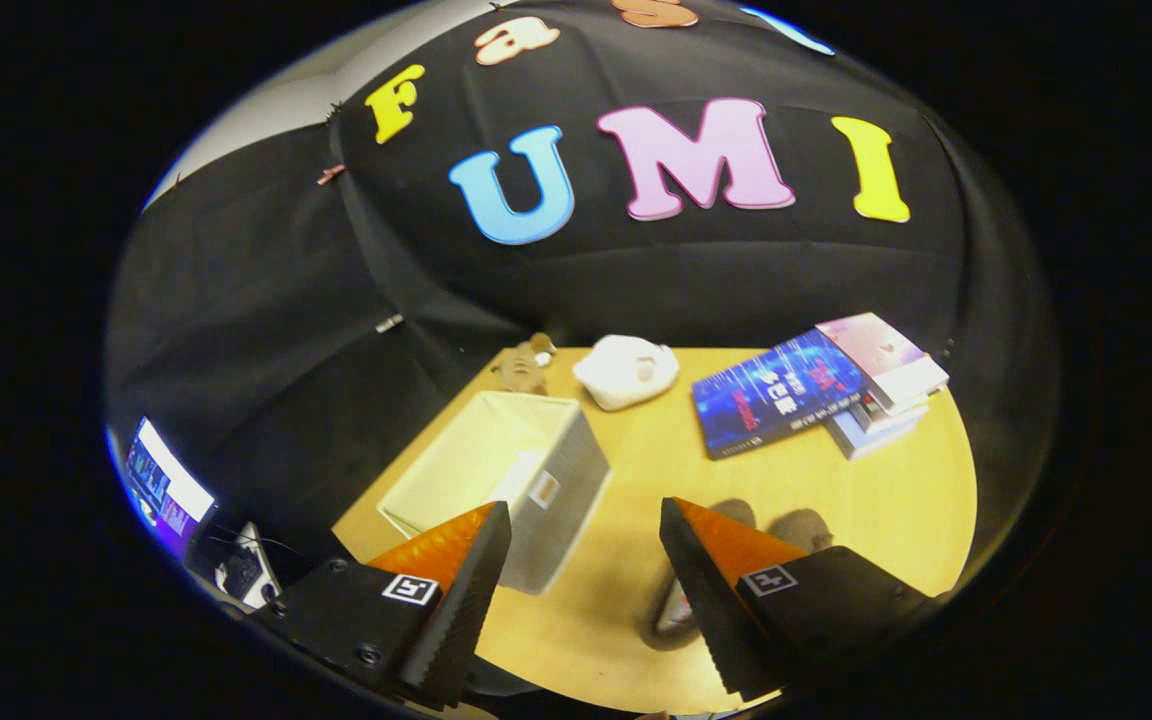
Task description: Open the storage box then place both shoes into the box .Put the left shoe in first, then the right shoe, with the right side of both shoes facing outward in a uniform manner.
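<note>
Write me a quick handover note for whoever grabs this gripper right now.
Gripper: open, holding nothing, above the wooden table.
Storage box: pale fabric, just ahead of the left finger, top open, looks empty inside.
Shoes: two brown ones on the table, partly hidden behind the right finger; which is left or right I cannot tell.
Done: box appears open.
Left: left shoe in first, then right, right sides facing outward.
Beyond: stacked books, a white plush toy, a small brown toy.
</note>
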Available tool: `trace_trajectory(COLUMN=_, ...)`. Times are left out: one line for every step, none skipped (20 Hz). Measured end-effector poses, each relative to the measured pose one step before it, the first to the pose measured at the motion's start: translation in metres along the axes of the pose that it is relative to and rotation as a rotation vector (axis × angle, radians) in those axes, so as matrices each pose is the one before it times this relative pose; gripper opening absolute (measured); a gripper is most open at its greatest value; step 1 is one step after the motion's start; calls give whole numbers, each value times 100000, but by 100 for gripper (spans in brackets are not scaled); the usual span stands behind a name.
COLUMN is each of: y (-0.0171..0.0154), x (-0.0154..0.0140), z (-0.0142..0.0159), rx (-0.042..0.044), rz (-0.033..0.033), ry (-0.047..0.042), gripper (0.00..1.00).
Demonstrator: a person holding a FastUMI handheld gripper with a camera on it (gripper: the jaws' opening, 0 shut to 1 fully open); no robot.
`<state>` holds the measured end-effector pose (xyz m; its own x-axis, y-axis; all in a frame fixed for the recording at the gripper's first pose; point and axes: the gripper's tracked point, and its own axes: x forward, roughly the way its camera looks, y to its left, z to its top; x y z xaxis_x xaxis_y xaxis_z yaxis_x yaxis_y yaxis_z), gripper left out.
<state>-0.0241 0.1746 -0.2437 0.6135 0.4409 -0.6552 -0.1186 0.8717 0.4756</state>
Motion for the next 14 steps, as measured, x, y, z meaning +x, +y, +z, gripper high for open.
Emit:
trace_trajectory(y=-1270, x=278, z=-1471, rx=-695, rz=-2732, ry=2670, gripper=93)
trace_trajectory(y=-1306, x=454, z=-1521, rx=-943, rz=-3053, ry=2802, gripper=92)
trace_trajectory(y=-1210, x=592, z=-1395, rx=-1066, rz=-3413, ry=2924, gripper=91)
trace_trajectory(y=-1037, x=764, z=-1350, rx=-1577, rz=-2315, ry=2885, gripper=90)
trace_trajectory(y=-884, x=985, z=-1188, rx=-1636, rz=-2424, ry=2580, gripper=90)
trace_trajectory(y=-870, x=989, z=-1163, rx=-1715, rz=-2464, ry=2397, gripper=88)
trace_trajectory(y=-640, x=896, z=-841, rx=-1049, rz=-1825, ry=2181, gripper=86)
trace_trajectory(y=-417, x=1064, z=-847, rx=85, rz=-1087, ry=1906, gripper=84)
trace_trajectory(y=-447, x=955, z=-647, rx=672, rz=-783, ry=1416, gripper=83)
trace_trajectory(y=-699, x=930, z=-490, rx=52, rz=-2005, ry=1189, gripper=80)
trace_trajectory(y=-765, x=871, z=-293, rx=-842, rz=-2656, ry=1024, gripper=80)
trace_trajectory(y=-549, x=984, z=-367, rx=-643, rz=-2168, ry=1296, gripper=80)
trace_trajectory(y=-187, x=872, z=-203, rx=-656, rz=-1045, ry=1035, gripper=79)
trace_trajectory(y=-306, x=823, z=-171, rx=-776, rz=-1295, ry=1258, gripper=79)
